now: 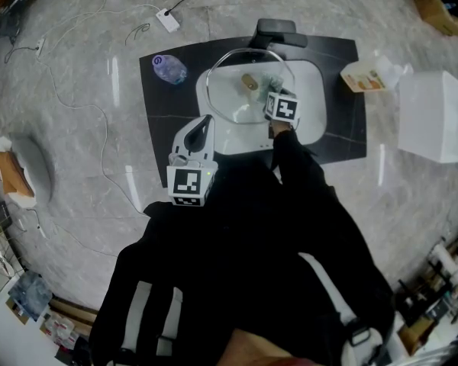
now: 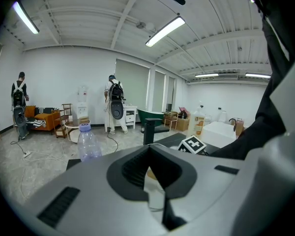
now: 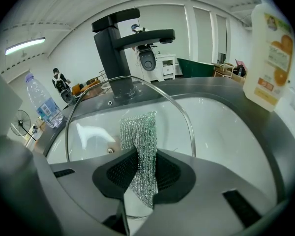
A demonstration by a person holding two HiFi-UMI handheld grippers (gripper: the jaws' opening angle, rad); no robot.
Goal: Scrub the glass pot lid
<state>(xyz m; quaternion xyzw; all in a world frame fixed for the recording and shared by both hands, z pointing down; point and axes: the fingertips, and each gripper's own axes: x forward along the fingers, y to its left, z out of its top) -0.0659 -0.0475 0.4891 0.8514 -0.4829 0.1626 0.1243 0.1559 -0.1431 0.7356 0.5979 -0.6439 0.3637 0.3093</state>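
The glass pot lid [image 1: 233, 101] stands tilted in the white sink [image 1: 309, 90], its tan knob [image 1: 249, 81] facing up. My left gripper [image 1: 208, 120] is shut on the lid's lower-left rim; in the left gripper view the lid [image 2: 155, 193] shows edge-on between the jaws of that gripper [image 2: 155, 181]. My right gripper [image 1: 269, 96] is shut on a silver mesh scrubber [image 3: 140, 146]. The scrubber lies against the lid's glass [image 3: 93, 132], just ahead of the right gripper [image 3: 140, 176].
A black faucet [image 1: 275, 33] rises behind the sink, which sits on a black mat [image 1: 160, 105]. A water bottle [image 1: 169, 69] stands at the mat's left, a soap bottle [image 1: 364, 77] at its right, and a white box [image 1: 435, 117] farther right. Cables cross the floor at left.
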